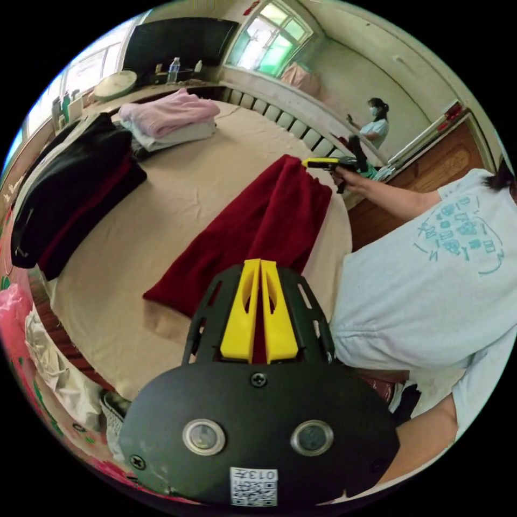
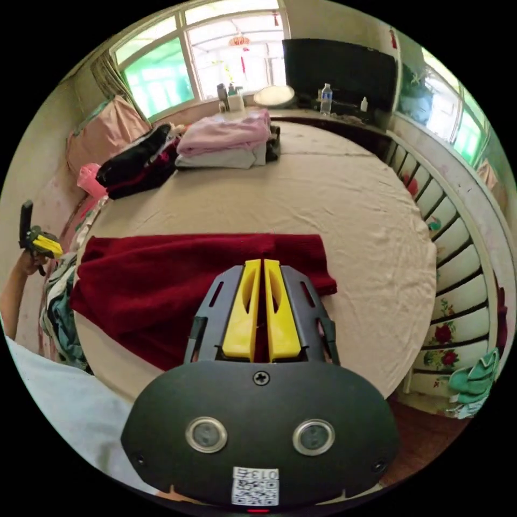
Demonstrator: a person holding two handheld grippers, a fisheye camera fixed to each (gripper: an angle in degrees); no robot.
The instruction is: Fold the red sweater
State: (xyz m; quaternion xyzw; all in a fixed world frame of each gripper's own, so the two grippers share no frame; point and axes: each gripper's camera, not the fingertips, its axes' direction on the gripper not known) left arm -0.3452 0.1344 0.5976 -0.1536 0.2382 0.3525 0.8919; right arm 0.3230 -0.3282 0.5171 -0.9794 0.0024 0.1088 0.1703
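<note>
sweater: red sweater (image 2: 183,280) flat on the tan bed sheet (image 2: 334,199), laid as a long band, sleeves apparently already turned in; near edge of bed, at 9 to 12 o'clock from the tongs in right gripper view.
left tongs: left gripper (image 1: 260,264) yellow jaws pressed together, a thin slit between; tips over the near end of the sweater; whether cloth is pinched cannot be told.
right tongs: right gripper (image 2: 262,264) jaws likewise pressed together, tips over the sweater's upper edge at the other end; a pinch of cloth cannot be confirmed. Same tool seen in left gripper view at 1 o'clock (image 1: 329,162), at the far corner.
handling (judgement): knit, soft, limp, moderately heavy for cloth; sags and stretches if lifted by one point; not slippery, not fragile.
hold points (judgement): both end corners, taken through all layers, so the band folds end to end without slewing.
containers: none evident; folded pile (image 2: 226,141) and dark garments (image 2: 137,161) lie loose on the bed at 11 o'clock.
</note>
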